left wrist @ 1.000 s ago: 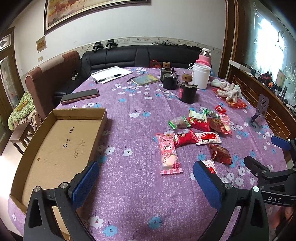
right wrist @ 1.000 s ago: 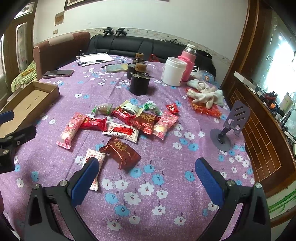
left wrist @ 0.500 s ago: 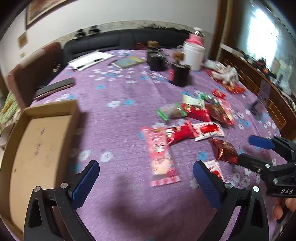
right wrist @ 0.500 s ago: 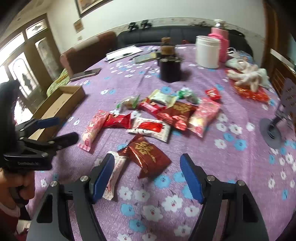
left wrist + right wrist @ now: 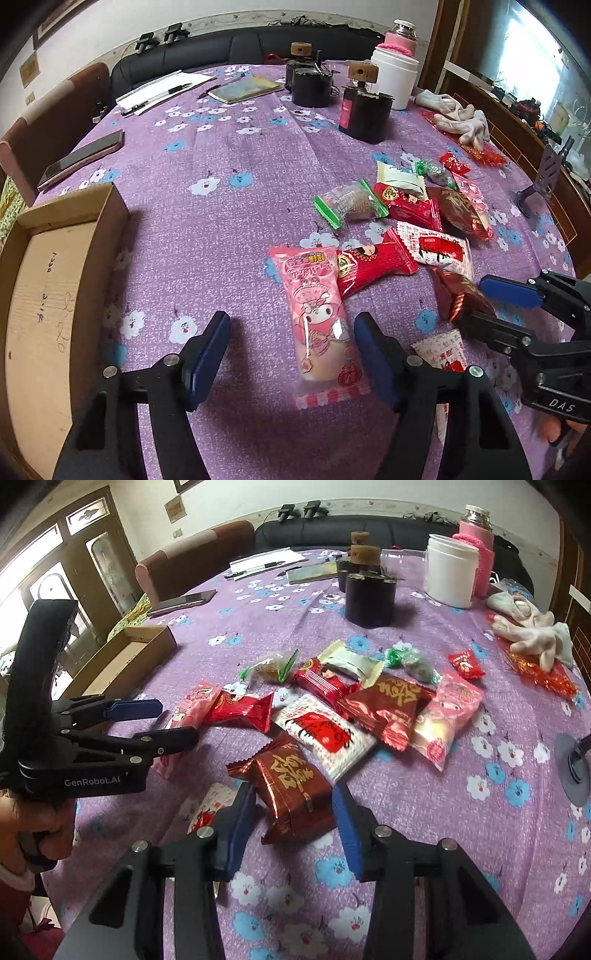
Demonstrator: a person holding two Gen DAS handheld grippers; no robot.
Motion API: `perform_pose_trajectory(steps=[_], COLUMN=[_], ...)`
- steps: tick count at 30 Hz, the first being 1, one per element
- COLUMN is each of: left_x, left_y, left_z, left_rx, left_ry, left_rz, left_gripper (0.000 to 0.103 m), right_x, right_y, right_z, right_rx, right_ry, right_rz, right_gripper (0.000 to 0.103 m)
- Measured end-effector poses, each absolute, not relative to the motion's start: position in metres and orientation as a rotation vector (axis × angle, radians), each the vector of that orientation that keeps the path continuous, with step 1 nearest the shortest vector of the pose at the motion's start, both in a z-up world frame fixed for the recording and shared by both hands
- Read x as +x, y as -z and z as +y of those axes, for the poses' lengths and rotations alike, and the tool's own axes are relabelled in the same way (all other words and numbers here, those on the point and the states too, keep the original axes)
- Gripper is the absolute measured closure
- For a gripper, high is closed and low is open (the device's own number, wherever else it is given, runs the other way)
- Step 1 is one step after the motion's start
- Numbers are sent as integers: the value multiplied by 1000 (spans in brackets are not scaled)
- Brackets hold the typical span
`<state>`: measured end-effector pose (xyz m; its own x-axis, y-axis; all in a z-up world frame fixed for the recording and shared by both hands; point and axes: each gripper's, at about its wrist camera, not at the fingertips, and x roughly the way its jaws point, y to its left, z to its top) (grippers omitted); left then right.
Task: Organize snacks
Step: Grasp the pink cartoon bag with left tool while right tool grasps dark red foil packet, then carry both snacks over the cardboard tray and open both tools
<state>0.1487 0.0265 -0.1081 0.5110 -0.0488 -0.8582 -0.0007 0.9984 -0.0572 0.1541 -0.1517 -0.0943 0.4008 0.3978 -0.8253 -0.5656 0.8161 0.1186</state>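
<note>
Several wrapped snacks lie in a heap on the purple flowered tablecloth [image 5: 229,221]. My left gripper [image 5: 291,354] is open, low over the table, with the long pink snack pack [image 5: 317,317] lying between its fingers nearer the right one. My right gripper [image 5: 293,827] is open around the near end of a dark red foil pack [image 5: 291,786], pads close to its sides. The red pack also shows in the left wrist view [image 5: 458,295], next to the right gripper [image 5: 491,302]. The left gripper shows in the right wrist view [image 5: 170,720]. An empty cardboard box [image 5: 48,295] stands at the left.
Black canisters [image 5: 365,110], a white jar [image 5: 393,77] and a pink bottle stand at the back. A phone [image 5: 81,155], papers with a pen [image 5: 162,92], a notebook, gloves [image 5: 461,118] and a phone stand [image 5: 572,764] lie around the table. A sofa is behind.
Both grippers have moved forward and down to the snacks and narrowed. The left one now straddles the pink pack, the right one the dark red foil pack.
</note>
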Motion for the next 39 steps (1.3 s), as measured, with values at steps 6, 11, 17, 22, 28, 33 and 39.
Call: perform_pose_trajectory(steps=[6, 11, 17, 22, 28, 33, 39], left_x=[159, 163, 159, 154, 137, 120, 91], left_y=[109, 113, 109, 108, 92, 71, 47], left_z=[18, 13, 15, 22, 31, 39, 55], left_rx=[-33, 11, 2, -27, -59, -65, -54], left_ry=[30, 9, 12, 6, -6, -17, -80], left_rz=[1045, 1050, 1029, 1014, 954, 901, 829], left_gripper=[30, 30, 73, 78, 79, 79, 79], right_x=[157, 155, 147, 140, 128, 117, 101], right_y=[94, 96, 85, 78, 72, 58, 37], right_z=[-144, -145, -158, -171, -178, -179, -169], right_rx=[-219, -219, -160, -115, -83, -55, -44], right_ry=[-620, -619, -606, -598, -597, -599, -633], right_rz=[980, 989, 950, 940, 919, 877, 837], right_gripper=[61, 71, 85, 87, 88, 89, 89])
